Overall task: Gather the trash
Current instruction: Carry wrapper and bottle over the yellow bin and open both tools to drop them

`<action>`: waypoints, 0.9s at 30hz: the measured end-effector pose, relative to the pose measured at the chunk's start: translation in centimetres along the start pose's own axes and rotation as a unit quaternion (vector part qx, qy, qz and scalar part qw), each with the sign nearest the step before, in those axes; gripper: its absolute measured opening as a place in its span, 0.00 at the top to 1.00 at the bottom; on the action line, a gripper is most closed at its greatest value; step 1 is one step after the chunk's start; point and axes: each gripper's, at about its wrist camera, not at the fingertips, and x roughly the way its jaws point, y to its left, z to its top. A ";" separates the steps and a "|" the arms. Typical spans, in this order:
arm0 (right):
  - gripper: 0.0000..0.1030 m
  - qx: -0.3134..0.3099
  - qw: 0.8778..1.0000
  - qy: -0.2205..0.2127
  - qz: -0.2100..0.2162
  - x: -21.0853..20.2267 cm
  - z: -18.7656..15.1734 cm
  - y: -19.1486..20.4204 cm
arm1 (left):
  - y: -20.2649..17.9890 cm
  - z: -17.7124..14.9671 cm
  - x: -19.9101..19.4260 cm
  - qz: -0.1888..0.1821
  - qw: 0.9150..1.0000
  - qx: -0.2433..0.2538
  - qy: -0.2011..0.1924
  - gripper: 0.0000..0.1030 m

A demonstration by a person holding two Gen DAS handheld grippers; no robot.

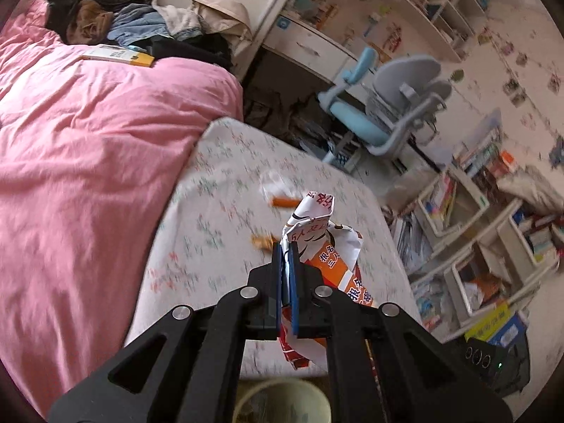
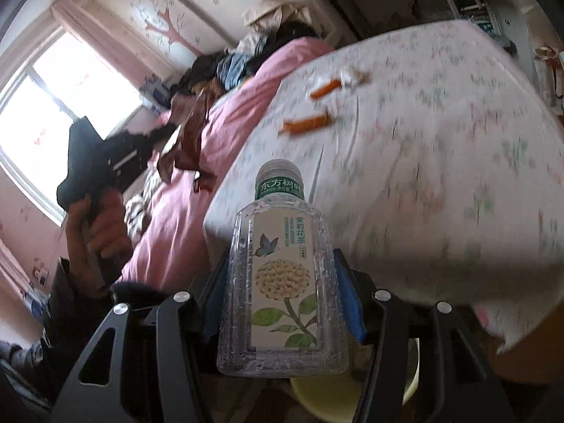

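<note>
My left gripper [image 1: 286,264] is shut on a crumpled white and orange wrapper [image 1: 322,243], held above the foot of the floral bed sheet [image 1: 218,190]. A pale yellow bin [image 1: 282,403] sits just below it. My right gripper [image 2: 282,282] is shut on an empty clear tea bottle [image 2: 280,268] with a green cap band, held over the same bin [image 2: 352,393]. Two orange wrappers lie on the sheet, one [image 1: 283,201] farther and one [image 1: 262,240] nearer; they also show in the right wrist view, the farther [image 2: 326,89] and the nearer [image 2: 306,123]. A white scrap [image 2: 356,77] lies beside the farther one.
A pink duvet [image 1: 88,148] covers the left of the bed, with piled clothes [image 1: 141,21] and a book [image 1: 116,54] at its head. A blue and grey desk chair [image 1: 387,112], a desk and cluttered floor shelves [image 1: 476,232] stand to the right. The person's hand on the left gripper's handle [image 2: 95,218] shows.
</note>
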 end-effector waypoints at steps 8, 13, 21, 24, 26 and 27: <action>0.47 -0.005 0.998 0.063 -0.031 1.1 -4.6 0.5 | -2.4 -6.5 -0.8 -0.003 0.998 0.026 0.050 0.96; 0.43 0.000 0.995 0.085 -0.057 1.5 -6.1 0.3 | -3.8 -10.4 -0.8 0.004 0.995 0.046 0.085 0.96; 0.31 0.021 0.997 0.032 -0.072 -0.3 -6.7 -0.3 | -5.7 -14.4 -1.2 0.023 0.989 0.091 0.113 0.96; 0.28 0.024 0.996 0.018 -0.080 -0.7 -6.6 -0.4 | -6.6 -15.4 -1.4 0.034 0.986 0.115 0.115 0.96; 0.26 0.024 0.996 0.007 -0.088 -1.0 -6.5 -0.4 | -7.0 -15.9 -1.5 0.041 0.984 0.127 0.115 0.95; 0.25 0.025 0.995 0.002 -0.092 -1.2 -6.5 -0.4 | -7.1 -16.1 -1.6 0.044 0.983 0.134 0.116 0.95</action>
